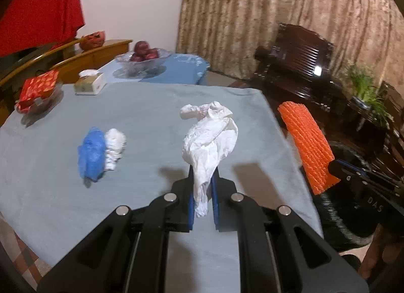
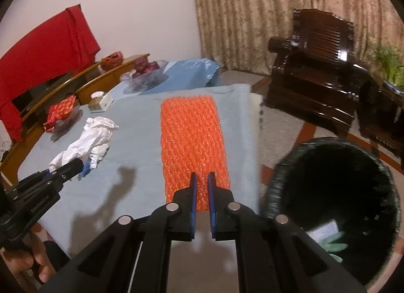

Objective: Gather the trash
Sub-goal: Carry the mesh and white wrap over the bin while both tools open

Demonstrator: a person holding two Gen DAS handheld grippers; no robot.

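Observation:
My left gripper (image 1: pixel 203 170) is shut on a crumpled white plastic bag (image 1: pixel 210 136) and holds it above the grey-blue tablecloth (image 1: pixel 141 116); the bag also shows in the right wrist view (image 2: pixel 88 139). My right gripper (image 2: pixel 202 178) is shut on an orange foam net sleeve (image 2: pixel 193 139), held above the table's right side; it also shows in the left wrist view (image 1: pixel 306 145). A blue wad and a white wad of trash (image 1: pixel 99 155) lie together on the cloth at the left. A black bin (image 2: pixel 335 207) stands on the floor right of the table, with scraps inside.
A tissue box (image 1: pixel 89 82), a red packet in a glass dish (image 1: pixel 38 93) and a glass bowl of red fruit (image 1: pixel 142 59) stand at the table's far side. A dark wooden armchair (image 2: pixel 315 76) and a green plant (image 1: pixel 366 91) are to the right.

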